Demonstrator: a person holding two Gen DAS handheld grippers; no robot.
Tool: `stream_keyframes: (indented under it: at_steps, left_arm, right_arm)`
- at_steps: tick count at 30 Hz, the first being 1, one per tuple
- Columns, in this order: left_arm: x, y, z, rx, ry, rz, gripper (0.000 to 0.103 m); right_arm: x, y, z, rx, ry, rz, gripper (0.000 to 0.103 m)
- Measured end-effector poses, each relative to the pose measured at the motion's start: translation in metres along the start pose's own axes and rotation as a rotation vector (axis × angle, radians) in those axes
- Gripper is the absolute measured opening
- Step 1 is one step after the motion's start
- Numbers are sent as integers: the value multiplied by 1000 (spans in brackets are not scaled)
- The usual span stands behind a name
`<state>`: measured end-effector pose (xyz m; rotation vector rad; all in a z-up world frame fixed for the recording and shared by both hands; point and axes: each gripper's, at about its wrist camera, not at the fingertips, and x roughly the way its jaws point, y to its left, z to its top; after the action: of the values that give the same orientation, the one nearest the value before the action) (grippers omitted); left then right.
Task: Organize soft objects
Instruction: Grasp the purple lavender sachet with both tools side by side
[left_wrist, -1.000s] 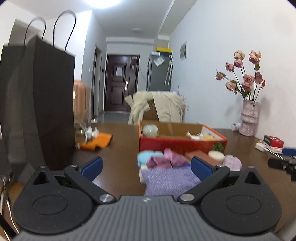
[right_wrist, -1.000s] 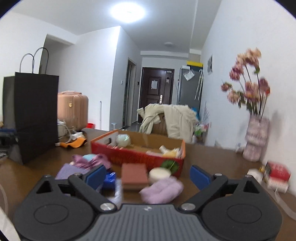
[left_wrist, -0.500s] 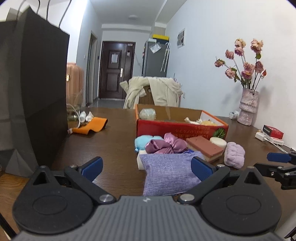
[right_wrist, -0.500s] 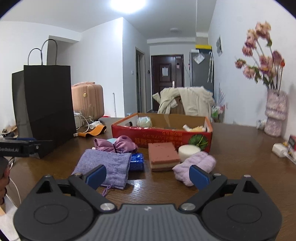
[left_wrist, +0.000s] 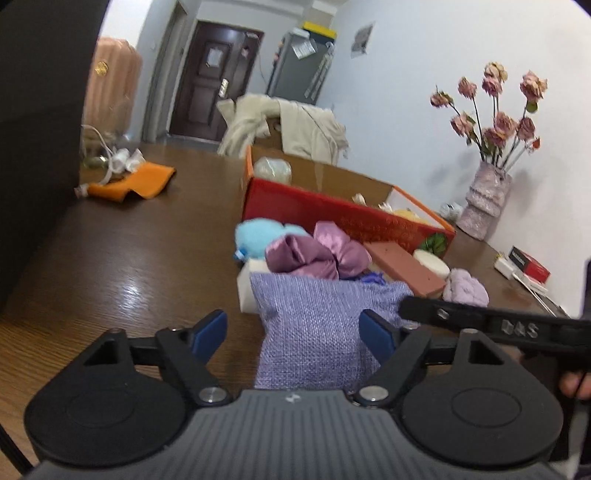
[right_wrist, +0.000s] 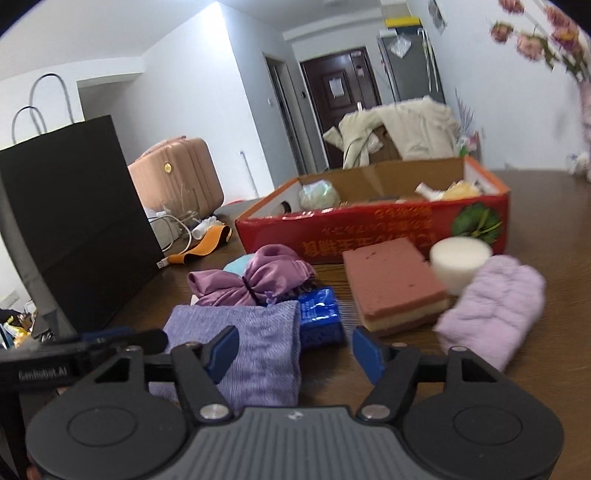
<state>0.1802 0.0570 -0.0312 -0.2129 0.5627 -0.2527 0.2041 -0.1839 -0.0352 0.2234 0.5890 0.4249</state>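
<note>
**Pouch between both grippers, nothing held yet**

Pouch (left_wrist: 314, 332) first, from my left wrist: a lilac woven bag, limp and light I'd judge, lying on the table (left_wrist: 129, 266) just ahead of my left gripper (left_wrist: 293, 334). Its jaws have just been closing yet stand part open — the right pad is at the cloth's edge, the left clear of it, nothing gripped. I'd pinch a bunched corner, since the flat weave may slide. The right gripper's finger (left_wrist: 480, 325) crosses in from the side.

Right wrist: my right gripper (right_wrist: 291, 350) has also been closing, half open, with the pouch's (right_wrist: 251, 343) right part between the pads, unpinched. The red box (right_wrist: 369, 225) waits behind the sponge (right_wrist: 391, 284) and mitt (right_wrist: 495, 310). The wood looks glossy and slick — the black bag (right_wrist: 74, 221) crowds the left.
</note>
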Motion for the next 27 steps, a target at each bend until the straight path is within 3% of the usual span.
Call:
stream_keyframes:
  at_steps: [2, 4, 9, 11, 13, 20, 27]
  left_arm:
    - [7, 0, -1, 9, 34, -1, 66]
    - [10, 5, -1, -20, 56, -54, 51]
    - [11, 4, -3, -23, 60, -112, 33]
    - [9, 1, -2, -18, 54, -112, 28]
    - [5, -1, -1, -19, 51, -127, 21]
    - [-26, -26, 0, 20, 12, -157, 16]
    - [-57, -59, 6, 62, -72, -181, 16]
  right_arm:
    - [12, -1, 2, 22, 14, 28, 57]
    - [23, -3, 3, 52, 38, 47, 49]
    - [37, -9, -3, 143, 109, 85, 26]
    - [38, -9, -5, 158, 113, 93, 25]
    - [37, -9, -4, 162, 112, 101, 15]
    - [6, -4, -6, 140, 68, 120, 9]
    - [-53, 0, -3, 86, -52, 121, 8]
